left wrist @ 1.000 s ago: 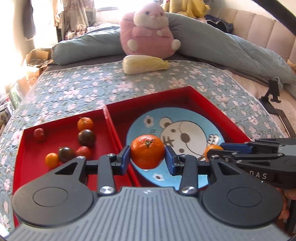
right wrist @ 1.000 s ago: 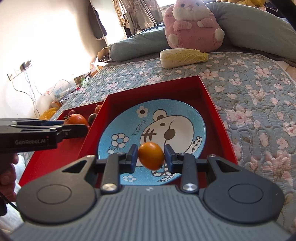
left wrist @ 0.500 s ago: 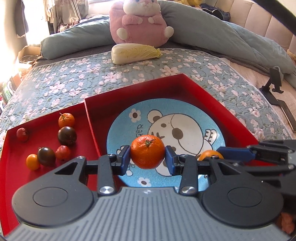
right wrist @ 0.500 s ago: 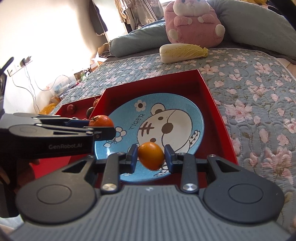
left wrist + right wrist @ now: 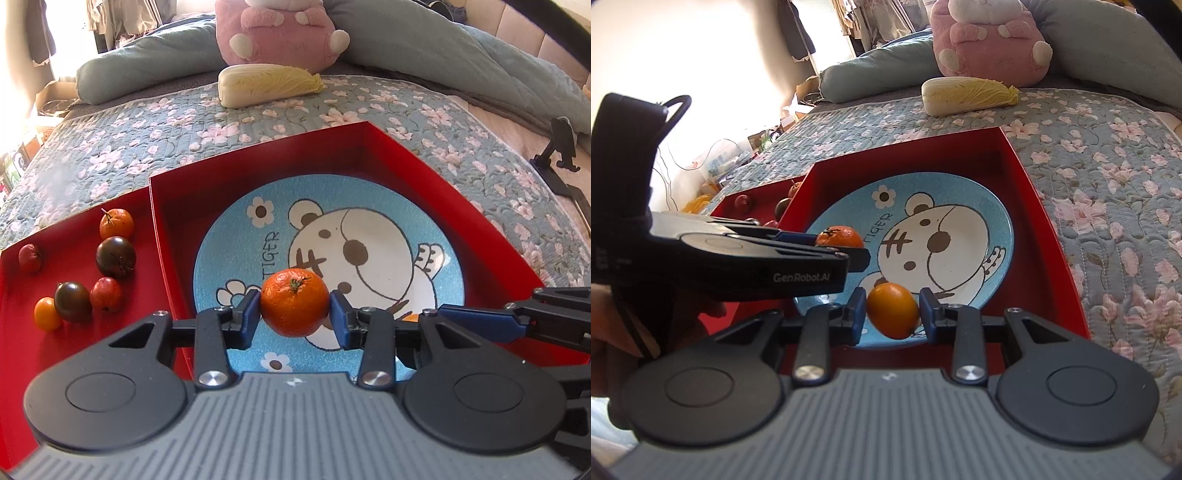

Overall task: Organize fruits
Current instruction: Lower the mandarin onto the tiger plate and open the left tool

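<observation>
My left gripper (image 5: 294,314) is shut on a round orange tangerine (image 5: 294,302) with a green stem, held over the near left part of the blue tiger plate (image 5: 436,236). My right gripper (image 5: 892,311) is shut on a smaller smooth orange fruit (image 5: 892,309), over the plate's near edge (image 5: 993,206). The plate lies in the right red tray (image 5: 376,147). The left gripper with its tangerine (image 5: 839,237) also shows in the right wrist view, and the right gripper's fingers (image 5: 480,320) show at the right of the left wrist view.
The left red tray (image 5: 22,354) holds several small tomatoes: dark ones (image 5: 115,257), red ones (image 5: 106,294) and orange ones (image 5: 47,314). A napa cabbage (image 5: 266,84) and a pink plush toy (image 5: 280,33) lie beyond on the floral quilt (image 5: 147,122). A black stand (image 5: 557,144) is at right.
Both grippers have moved forward and lower over the plate, each still holding its fruit. The left gripper has shifted rightward from the tray divider to over the plate.
</observation>
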